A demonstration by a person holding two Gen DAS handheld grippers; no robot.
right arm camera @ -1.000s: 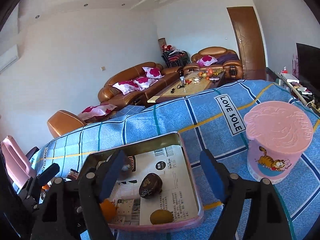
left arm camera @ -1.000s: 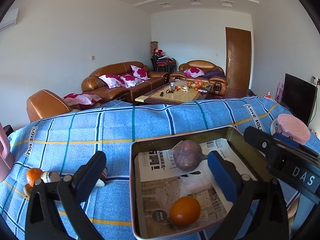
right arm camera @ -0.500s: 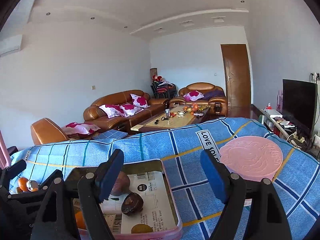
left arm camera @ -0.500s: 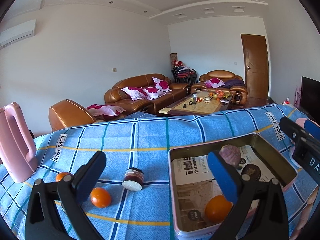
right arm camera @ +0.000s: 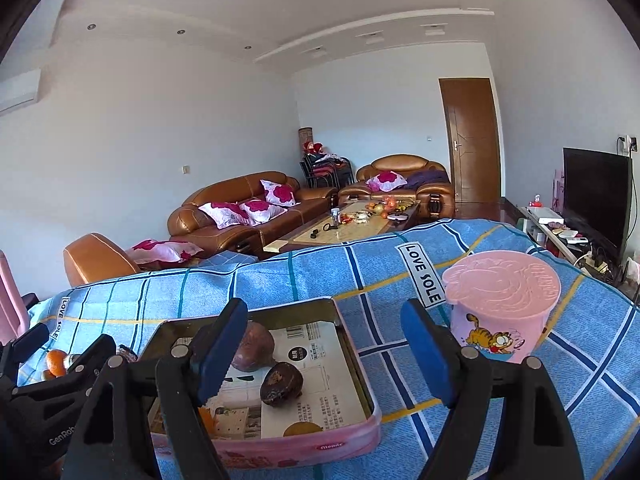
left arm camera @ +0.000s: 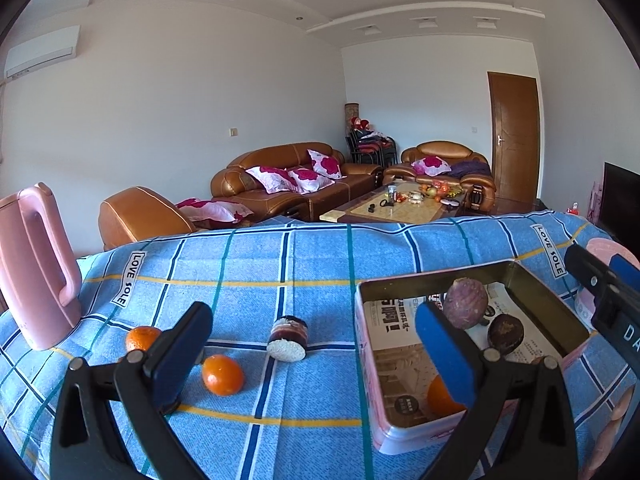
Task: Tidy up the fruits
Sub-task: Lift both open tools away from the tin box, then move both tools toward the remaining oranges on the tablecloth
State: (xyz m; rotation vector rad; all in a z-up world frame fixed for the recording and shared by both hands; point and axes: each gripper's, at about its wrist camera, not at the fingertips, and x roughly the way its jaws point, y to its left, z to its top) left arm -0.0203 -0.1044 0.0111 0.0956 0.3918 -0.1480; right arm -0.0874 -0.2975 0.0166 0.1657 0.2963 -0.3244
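Note:
A pink tin tray (left arm camera: 536, 284) (right arm camera: 352, 344) lined with newspaper holds a purple round fruit (left arm camera: 465, 305) (right arm camera: 254, 346), a dark brown fruit (left arm camera: 505, 335) (right arm camera: 281, 383), an orange (left arm camera: 438, 396) and a brownish fruit (right arm camera: 301, 429) at its near rim. On the blue checked cloth lie two oranges (left arm camera: 222, 374) (left arm camera: 142, 339) and a small dark cake-like piece (left arm camera: 288, 338). My left gripper (left arm camera: 312, 354) hangs open above the cloth between the loose orange and the tray, empty. My right gripper (right arm camera: 324, 354) stands open over the tray's right rim, empty.
A pink kettle (left arm camera: 34, 268) stands at the table's left edge. A pink lidded tub (right arm camera: 500, 306) with a cartoon cat sits right of the tray. The other gripper's black body (left arm camera: 604, 304) reaches in from the right. Sofas and a coffee table lie beyond the far edge.
The left wrist view has swung left, off the tray, bringing the kettle, the loose oranges and the dark piece into sight. The right wrist view has tilted up and shifted. Both grippers stayed open.

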